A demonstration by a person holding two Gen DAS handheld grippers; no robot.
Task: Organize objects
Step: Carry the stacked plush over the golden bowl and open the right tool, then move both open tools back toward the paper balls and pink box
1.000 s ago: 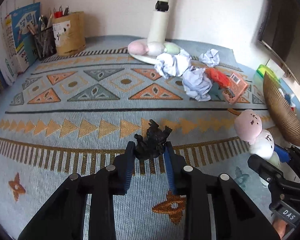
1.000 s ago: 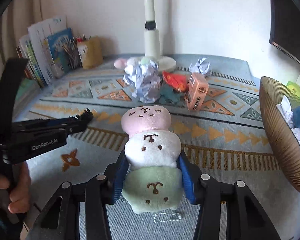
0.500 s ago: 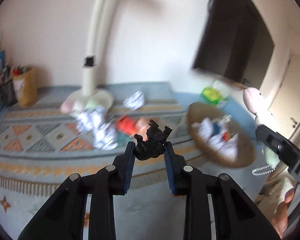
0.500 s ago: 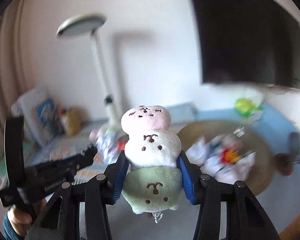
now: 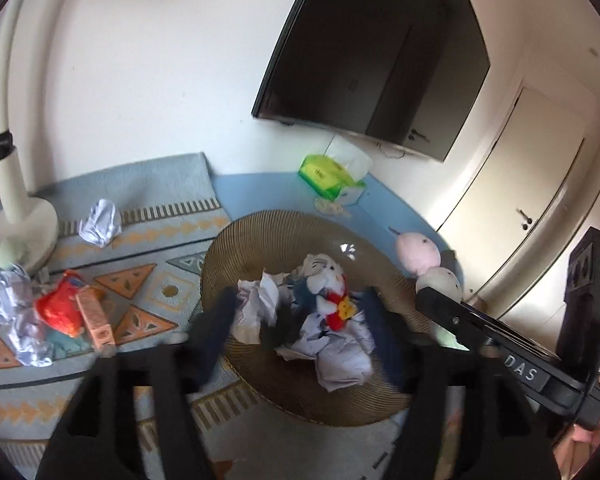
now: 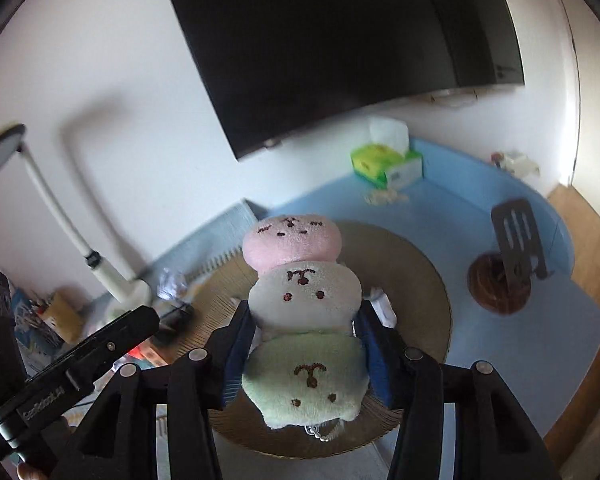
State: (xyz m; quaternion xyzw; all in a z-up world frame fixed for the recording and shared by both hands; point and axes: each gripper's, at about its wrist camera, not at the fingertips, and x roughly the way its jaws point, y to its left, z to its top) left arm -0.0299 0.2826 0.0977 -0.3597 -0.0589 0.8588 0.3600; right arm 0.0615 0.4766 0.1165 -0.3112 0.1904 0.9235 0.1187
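Left gripper (image 5: pixel 296 320) spread wide, blurred, above the woven bowl (image 5: pixel 380 396) (paper and toys inside). Right gripper (image 6: pixel 306 330) clamped on the plush stack (image 6: pixel 304 300).

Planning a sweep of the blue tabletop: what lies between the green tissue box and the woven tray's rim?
In the right wrist view, only a small pale crumpled scrap lies near the green tissue box; the stretch to the woven tray is otherwise bare.

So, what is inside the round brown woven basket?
Crumpled white paper balls, a small white-and-red toy and something dark blue. This pile and the blurred left gripper cover the bottom of the round brown woven basket.
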